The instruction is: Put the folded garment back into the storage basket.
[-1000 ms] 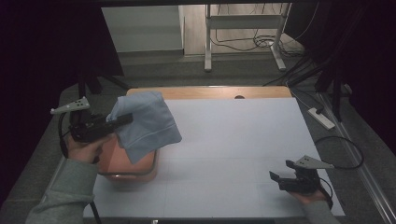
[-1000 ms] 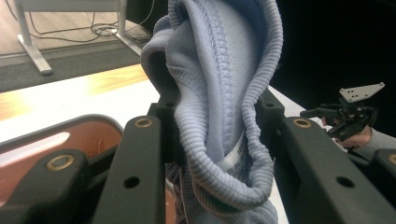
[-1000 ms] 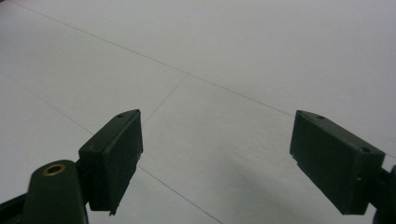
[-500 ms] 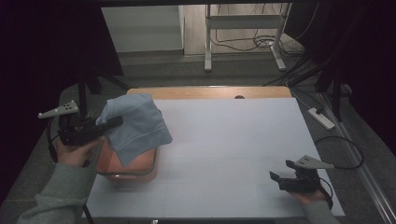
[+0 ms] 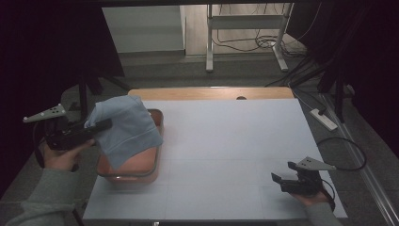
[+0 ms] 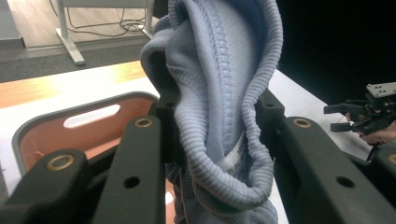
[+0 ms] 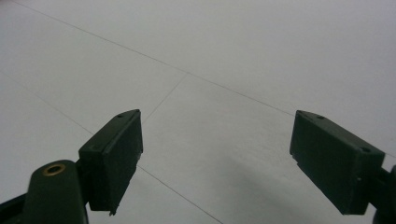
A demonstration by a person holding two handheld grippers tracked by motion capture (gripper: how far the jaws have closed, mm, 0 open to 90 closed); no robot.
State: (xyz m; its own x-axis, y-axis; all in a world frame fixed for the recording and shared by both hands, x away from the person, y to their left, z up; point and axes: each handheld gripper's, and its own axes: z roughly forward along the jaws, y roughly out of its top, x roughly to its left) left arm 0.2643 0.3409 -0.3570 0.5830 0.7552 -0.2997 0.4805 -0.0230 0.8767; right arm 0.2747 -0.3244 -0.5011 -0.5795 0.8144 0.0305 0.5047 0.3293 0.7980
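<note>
Holding the light-blue knitted garment clear of the orange bin, I have the left gripper clamped on a bunched fold of its ribbed hem, so the cloth hangs in a loose drape over the bin's near-left part instead of lying in it. From the left gripper view the fabric is squeezed between the two black jaws, thick enough that they stand apart around it; that bulk is why I judge the grip secure. The bin shows behind and below, its slot handle facing me, and I see nothing else inside it.

I keep the left gripper roughly level and out to the left of the white tabletop, which lets the garment's weight pull it straight.

My right gripper waits low at the near-right corner, well apart from the cloth. Its jaws are spread wide with nothing between them, only bare tabletop ahead. I judge it is parked there to leave the middle free for laying the garment down.
</note>
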